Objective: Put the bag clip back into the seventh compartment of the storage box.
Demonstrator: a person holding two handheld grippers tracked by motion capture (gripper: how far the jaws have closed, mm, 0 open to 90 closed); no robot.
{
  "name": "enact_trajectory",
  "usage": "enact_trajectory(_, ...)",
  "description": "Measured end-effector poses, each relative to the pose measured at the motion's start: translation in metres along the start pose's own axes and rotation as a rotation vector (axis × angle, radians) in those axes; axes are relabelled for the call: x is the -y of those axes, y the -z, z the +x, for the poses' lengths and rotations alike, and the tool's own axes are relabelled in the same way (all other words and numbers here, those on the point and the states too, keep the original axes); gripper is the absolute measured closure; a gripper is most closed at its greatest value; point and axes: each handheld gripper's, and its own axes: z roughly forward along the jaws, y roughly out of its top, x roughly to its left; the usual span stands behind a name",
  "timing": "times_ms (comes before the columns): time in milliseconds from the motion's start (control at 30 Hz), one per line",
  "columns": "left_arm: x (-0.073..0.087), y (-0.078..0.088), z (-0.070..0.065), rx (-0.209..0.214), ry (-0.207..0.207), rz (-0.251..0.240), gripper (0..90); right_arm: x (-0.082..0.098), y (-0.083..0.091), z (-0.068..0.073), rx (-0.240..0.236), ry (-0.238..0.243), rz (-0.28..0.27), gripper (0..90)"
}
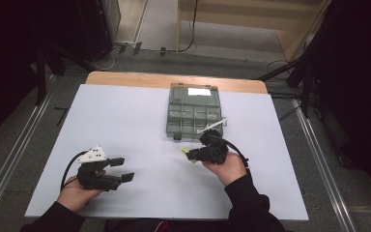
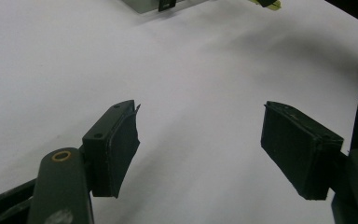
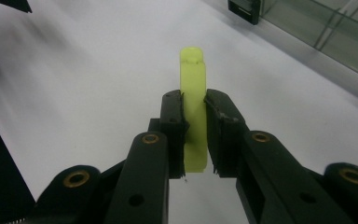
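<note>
My right gripper (image 3: 195, 100) is shut on a small flat yellow-green plastic piece (image 3: 193, 84), which stands upright between the pads and sticks out past the tips. From above, that gripper (image 1: 189, 153) points left over the white table cover, just in front of the compartment box (image 1: 193, 112), with the yellow-green piece (image 1: 185, 151) at its tip. My left gripper (image 1: 123, 168) rests at the near left, jaws wide apart. In its own view the left gripper (image 2: 198, 140) holds nothing; bare white surface lies between the pads.
A grey-green clear organiser box with several compartments stands at the table's far middle; its latch (image 3: 244, 8) and near wall show in the right gripper view. The white cover (image 1: 125, 121) spreads out left of the box. Cables and stands line the floor around the table.
</note>
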Motion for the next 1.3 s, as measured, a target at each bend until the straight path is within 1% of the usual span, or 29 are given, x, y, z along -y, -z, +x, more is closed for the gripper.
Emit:
enact_trajectory(233, 0.000, 0.000, 0.000, 0.003, 0.007, -0.007, 26.7, -0.002, 0.006, -0.005, 0.010, -0.012, -0.008, 79.1)
enact_trajectory(433, 0.000, 0.000, 0.000, 0.004, 0.003, -0.003, 26.7, -0.004, 0.010, -0.008, 0.018, -0.015, -0.015, 79.1)
enact_trajectory(500, 0.000, 0.000, 0.000, 0.005, 0.002, -0.004, 26.7, -0.005, 0.011, -0.010, 0.021, -0.015, -0.020, 79.2)
enact_trajectory(667, 0.000, 0.000, 0.000, 0.003, 0.002, -0.002, 26.7, -0.007, 0.016, -0.015, 0.026, -0.033, -0.027, 79.2)
enact_trajectory(767, 0.000, 0.000, 0.000, 0.004, 0.001, -0.002, 26.7, -0.009, 0.020, -0.019, 0.038, -0.038, -0.030, 79.2)
enact_trajectory(867, 0.000, 0.000, 0.000, 0.003, 0.000, -0.003, 26.7, -0.012, 0.025, -0.023, 0.041, -0.045, -0.041, 79.2)
enact_trajectory(967, 0.000, 0.000, 0.000, 0.001, 0.001, -0.004, 26.7, -0.012, 0.025, -0.025, 0.042, -0.049, -0.044, 79.2)
enact_trajectory(1000, 0.000, 0.000, 0.000, 0.002, 0.000, -0.004, 26.7, -0.013, 0.026, -0.026, 0.045, -0.058, -0.038, 79.2)
enact_trajectory(1067, -0.001, -0.001, 0.000, 0.002, -0.001, -0.002, 26.7, -0.014, 0.025, -0.029, 0.045, -0.059, -0.038, 79.2)
enact_trajectory(1100, -0.001, -0.001, -0.001, 0.003, 0.000, -0.005, 26.7, -0.015, 0.025, -0.031, 0.048, -0.069, -0.035, 79.1)
enact_trajectory(1300, -0.001, -0.001, -0.001, 0.002, -0.002, 0.000, 26.7, -0.019, 0.026, -0.035, 0.058, -0.076, -0.034, 79.1)
